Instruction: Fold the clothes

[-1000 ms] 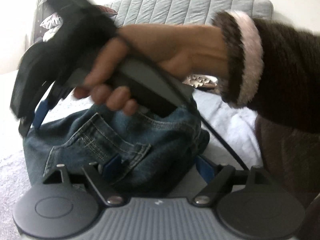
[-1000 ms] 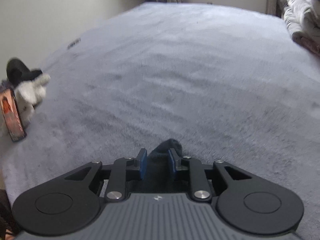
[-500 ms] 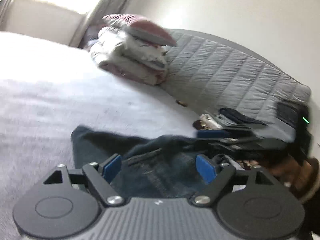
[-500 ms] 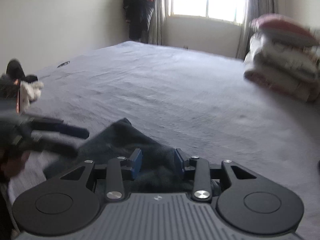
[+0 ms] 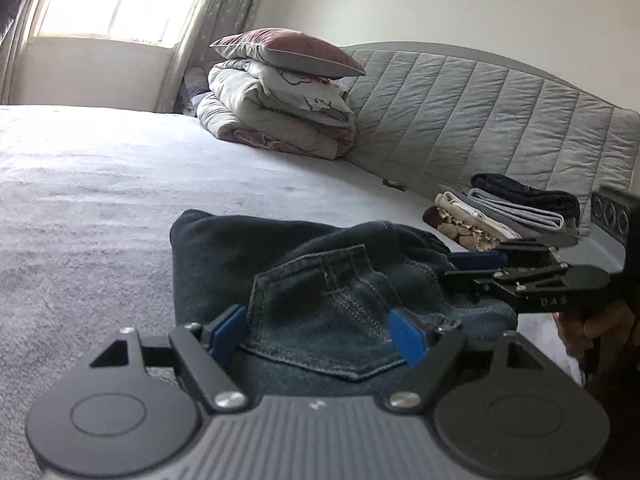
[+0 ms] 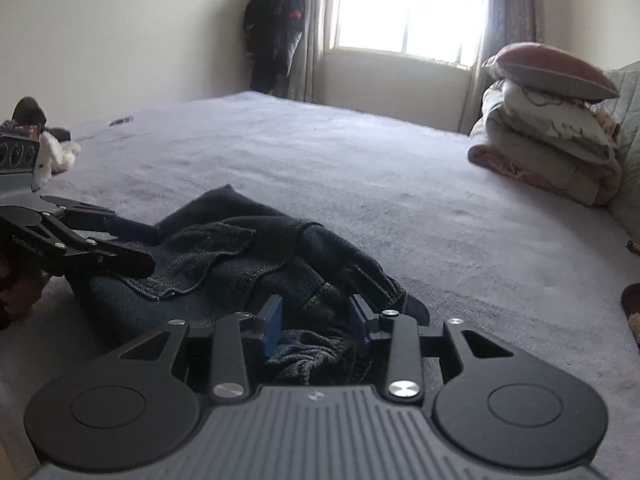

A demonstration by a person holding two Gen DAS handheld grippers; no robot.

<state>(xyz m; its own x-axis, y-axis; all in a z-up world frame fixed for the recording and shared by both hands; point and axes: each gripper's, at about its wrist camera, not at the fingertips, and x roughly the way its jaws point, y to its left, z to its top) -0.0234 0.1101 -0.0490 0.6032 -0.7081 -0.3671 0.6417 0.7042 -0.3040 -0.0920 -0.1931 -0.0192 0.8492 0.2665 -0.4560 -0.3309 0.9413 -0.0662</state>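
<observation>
A folded pair of dark blue jeans [image 5: 320, 280] lies on the grey bed, back pocket facing up; it also shows in the right wrist view [image 6: 240, 264]. My left gripper [image 5: 318, 334] is open, its blue pads on either side of the jeans' near edge. It shows from the side in the right wrist view [image 6: 132, 240]. My right gripper [image 6: 314, 320] is partly closed around a bunched fold of denim at the jeans' right end. It shows in the left wrist view [image 5: 472, 266] at the jeans' right side.
The grey bed cover [image 5: 100, 200] stretches to the window. A stack of folded bedding with a maroon pillow [image 5: 280, 92] sits by the quilted headboard [image 5: 480, 120]. A pile of folded clothes [image 5: 508, 212] lies at the right. A white and black plush [image 6: 52, 148] lies at the far left.
Both grippers have swung up from a steep, close view to a level view over the bed. The jeans now lie folded between them, and the right jaws have widened a little.
</observation>
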